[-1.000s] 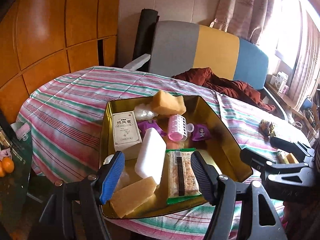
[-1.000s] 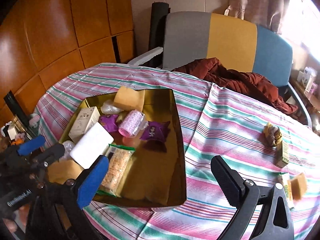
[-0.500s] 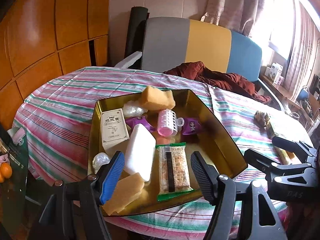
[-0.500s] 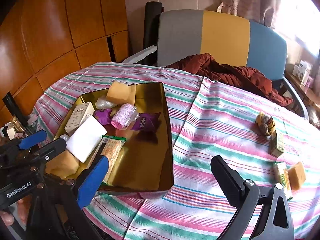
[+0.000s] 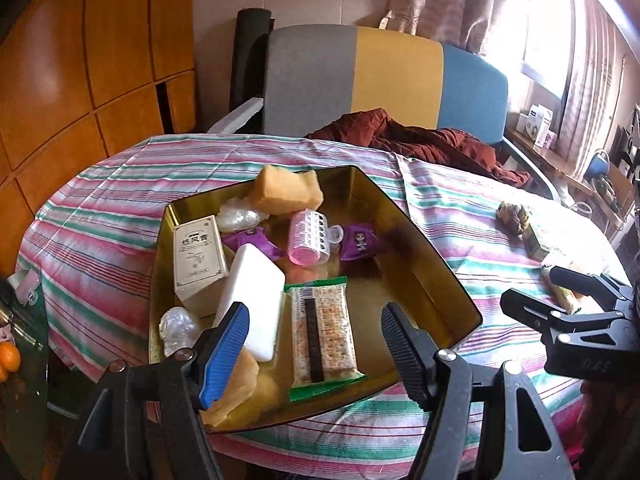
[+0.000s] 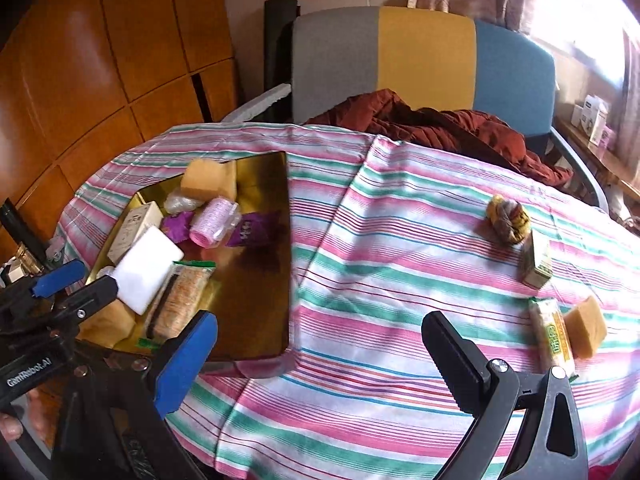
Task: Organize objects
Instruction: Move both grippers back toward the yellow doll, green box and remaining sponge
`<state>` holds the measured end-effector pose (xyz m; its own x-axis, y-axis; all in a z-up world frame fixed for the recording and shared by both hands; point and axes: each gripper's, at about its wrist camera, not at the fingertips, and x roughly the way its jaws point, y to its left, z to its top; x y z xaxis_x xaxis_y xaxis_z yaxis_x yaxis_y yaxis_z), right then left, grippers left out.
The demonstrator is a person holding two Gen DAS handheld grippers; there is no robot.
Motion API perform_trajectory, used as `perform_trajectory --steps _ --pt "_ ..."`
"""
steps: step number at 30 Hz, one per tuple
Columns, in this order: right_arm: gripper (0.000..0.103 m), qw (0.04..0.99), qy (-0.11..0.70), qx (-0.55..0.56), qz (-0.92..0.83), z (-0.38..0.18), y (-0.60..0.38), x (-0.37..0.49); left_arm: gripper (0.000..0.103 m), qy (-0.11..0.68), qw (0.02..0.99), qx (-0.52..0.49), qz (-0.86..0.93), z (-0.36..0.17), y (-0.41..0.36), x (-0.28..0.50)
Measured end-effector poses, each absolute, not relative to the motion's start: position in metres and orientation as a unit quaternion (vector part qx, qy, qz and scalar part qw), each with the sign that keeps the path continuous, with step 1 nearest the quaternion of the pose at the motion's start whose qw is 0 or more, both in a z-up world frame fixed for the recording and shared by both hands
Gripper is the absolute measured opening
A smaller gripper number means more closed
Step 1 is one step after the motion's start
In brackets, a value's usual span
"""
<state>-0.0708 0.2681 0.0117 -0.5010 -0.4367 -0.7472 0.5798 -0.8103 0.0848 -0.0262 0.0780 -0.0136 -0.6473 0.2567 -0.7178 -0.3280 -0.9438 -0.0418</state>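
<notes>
Left wrist view looks down on a gold tray (image 5: 420, 240) sitting on the striped tablecloth (image 5: 100, 240) of a round table. The left gripper (image 5: 314, 344) hangs over the tray's near edge with its jaws spread wide and nothing between them. Inside the tray, a cracker packet (image 5: 322, 332) lies along the near edge, with a white foam block (image 5: 254, 292) just beside it on its left, leaning against a small printed box (image 5: 198, 258). A pink hair roller (image 5: 310, 236) lies in the middle, flanked by two purple sachets (image 5: 360, 240). An orange sponge (image 5: 288, 190) is propped in the far corner, and another sponge piece (image 5: 236, 384) sits in the near left corner, partly behind the blue finger pad.

Right wrist view shows the right gripper (image 6: 320, 354) over bare cloth beside the tray's right edge, jaws also wide apart and holding nothing. Well apart from the tray, toward the table's right edge, lie a striped yarn ball (image 6: 508, 218), a small green carton (image 6: 536, 260) touching it, a second cracker packet (image 6: 552, 334) and a tan sponge (image 6: 586, 326) just beside that packet. A dark red garment (image 6: 440, 128) is draped over the far edge of the table, in front of a grey, yellow and blue chair back (image 6: 420, 52).
</notes>
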Motion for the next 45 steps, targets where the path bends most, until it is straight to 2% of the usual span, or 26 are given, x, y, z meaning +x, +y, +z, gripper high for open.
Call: perform_trajectory --steps 11,25,30,36,37,45 --pt "0.103 0.240 0.046 0.434 -0.867 0.012 0.336 -0.114 0.070 0.045 0.213 -0.396 0.892 -0.014 0.097 -0.026" --pt "0.103 0.064 -0.062 0.445 -0.891 0.017 0.502 -0.183 0.070 0.085 0.283 -0.389 0.872 -0.003 0.161 -0.025" --pt "0.103 0.020 -0.139 0.431 -0.892 0.010 0.543 -0.194 0.070 0.104 0.321 -0.394 0.855 -0.002 0.202 -0.023" --pt "0.103 0.018 -0.203 0.424 -0.883 0.008 0.564 -0.196 0.070 0.131 0.375 -0.414 0.819 -0.015 0.267 -0.019" --pt "0.103 0.042 -0.234 0.405 -0.883 0.008 0.567 -0.198 0.070 0.135 0.382 -0.419 0.813 -0.018 0.278 -0.020" --pt "0.103 0.059 -0.273 0.393 -0.876 0.009 0.575 -0.195 0.070 0.135 0.430 -0.481 0.752 -0.050 0.372 -0.027"
